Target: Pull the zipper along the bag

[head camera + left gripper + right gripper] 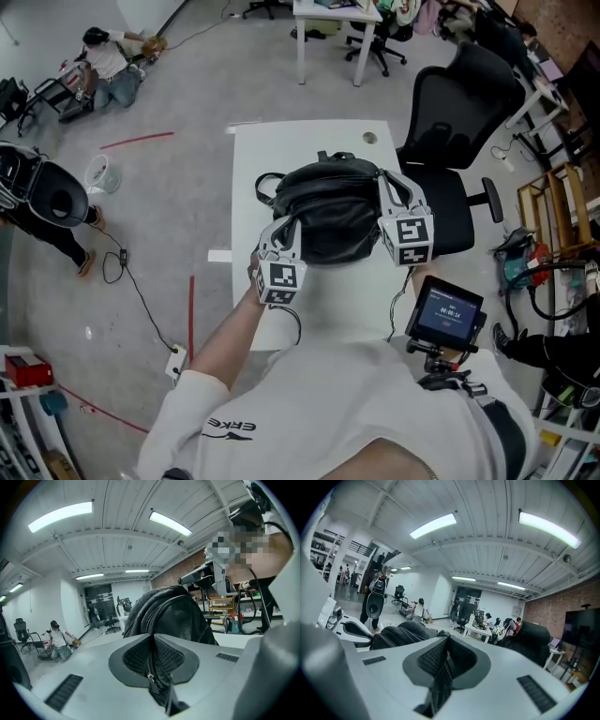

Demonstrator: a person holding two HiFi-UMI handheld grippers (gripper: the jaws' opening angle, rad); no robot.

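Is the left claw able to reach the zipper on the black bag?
Looks like yes: the left claw is shut right on the zipper of the bag, with nothing in the way.

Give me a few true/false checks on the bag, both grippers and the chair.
1. The black bag lies on the white table. True.
2. The left gripper is open and empty. False: its jaws are shut on the bag's zipper.
3. The right gripper is shut on a black part of the bag. True.
4. The office chair stands at the table's left side. False: in the head view it stands at the table's right side.
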